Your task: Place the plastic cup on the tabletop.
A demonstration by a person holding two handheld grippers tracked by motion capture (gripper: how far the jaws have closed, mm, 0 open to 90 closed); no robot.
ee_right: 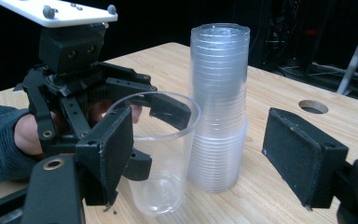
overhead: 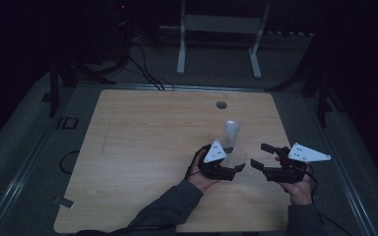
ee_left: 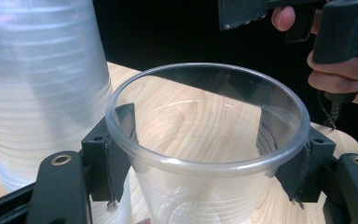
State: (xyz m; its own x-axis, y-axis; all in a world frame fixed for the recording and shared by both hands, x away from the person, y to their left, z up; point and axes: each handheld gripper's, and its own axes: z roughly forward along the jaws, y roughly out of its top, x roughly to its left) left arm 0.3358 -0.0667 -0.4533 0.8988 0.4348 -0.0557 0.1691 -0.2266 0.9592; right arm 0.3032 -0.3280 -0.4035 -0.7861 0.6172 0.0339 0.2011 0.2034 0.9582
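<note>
The bench (overhead: 142,147) is a pale wood-grain board with rounded corners and a round hole (overhead: 221,104) near its far edge. It stands on grey carpet in a dim room, with black cables and a white metal frame (overhead: 220,34) beyond it.

The left hand-held gripper (ee_left: 205,154) is clenched on a single clear plastic cup (ee_left: 205,154), its black padded jaws pressing the wall just under the rolled rim from both sides. The cup is thin, smooth and tapered, and stands upright with its mouth up; whether its base touches the bench I cannot tell. Just beside this gripper stands a tall stack of cups (ee_right: 219,107), frosted and ribbed where the rims nest.

The right hand-held gripper (ee_right: 200,154) is released, its flat jaws wide apart, near the cup and the stack.
</note>
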